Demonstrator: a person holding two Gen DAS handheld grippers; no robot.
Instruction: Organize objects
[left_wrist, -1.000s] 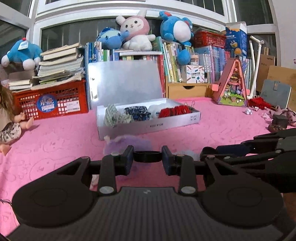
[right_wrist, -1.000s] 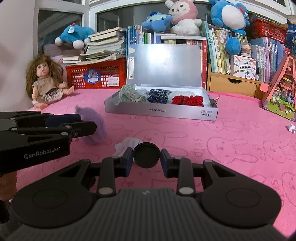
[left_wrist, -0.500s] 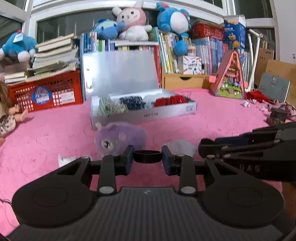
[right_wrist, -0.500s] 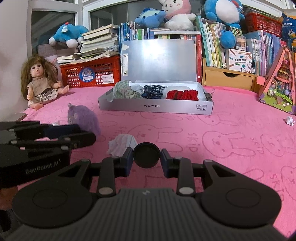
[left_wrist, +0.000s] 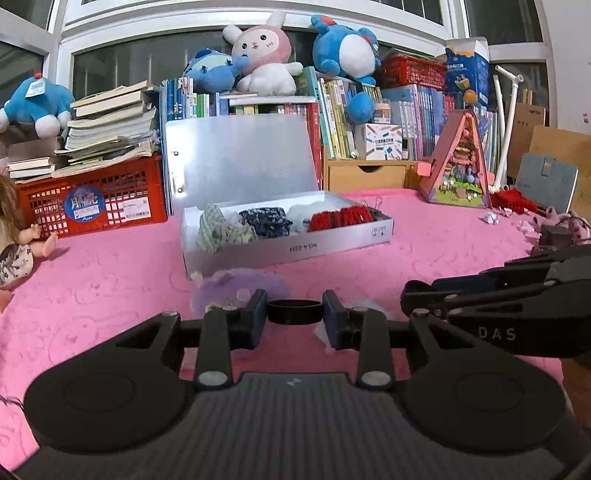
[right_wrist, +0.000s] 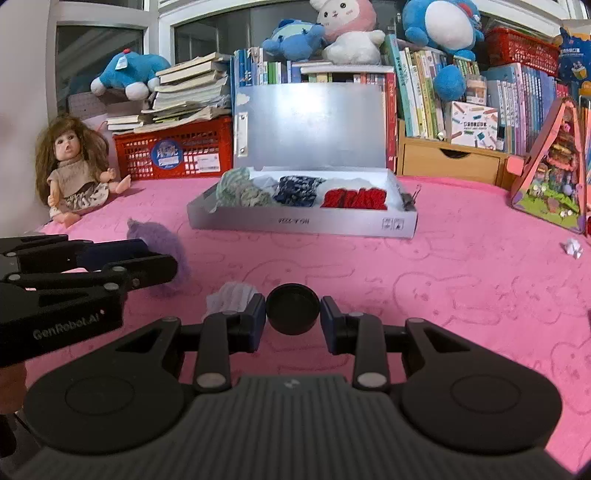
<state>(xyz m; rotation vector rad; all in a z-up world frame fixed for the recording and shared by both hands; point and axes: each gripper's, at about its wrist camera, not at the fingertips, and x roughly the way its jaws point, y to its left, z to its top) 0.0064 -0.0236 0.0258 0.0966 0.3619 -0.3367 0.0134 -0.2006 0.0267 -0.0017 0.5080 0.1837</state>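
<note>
An open silver box (left_wrist: 291, 248) (right_wrist: 303, 222) sits on the pink blanket, its lid upright. In it lie rolled cloths: green-checked (left_wrist: 218, 230), navy (left_wrist: 267, 221), white and red (left_wrist: 341, 218). A fluffy purple toy (left_wrist: 240, 286) (right_wrist: 162, 240) lies in front of the box, just beyond my left fingertips. My left gripper (left_wrist: 293, 312) is shut on a black round cap, seen edge-on. My right gripper (right_wrist: 293, 309) is shut on another black round cap (right_wrist: 293, 314). A crumpled white cloth (right_wrist: 231, 295) lies by its left finger. The two grippers are side by side.
A doll (right_wrist: 72, 170) sits at the far left. A red crate (right_wrist: 173, 151) stacked with books, shelves of books and plush toys line the back. A triangular toy house (right_wrist: 554, 177) stands at the right. Paper scraps (right_wrist: 572, 247) and small clutter (left_wrist: 554, 229) lie at the right.
The left wrist view dipped towards the purple toy half a second ago and is back near where it was. Both grippers keep the same grip; the right view barely shifts.
</note>
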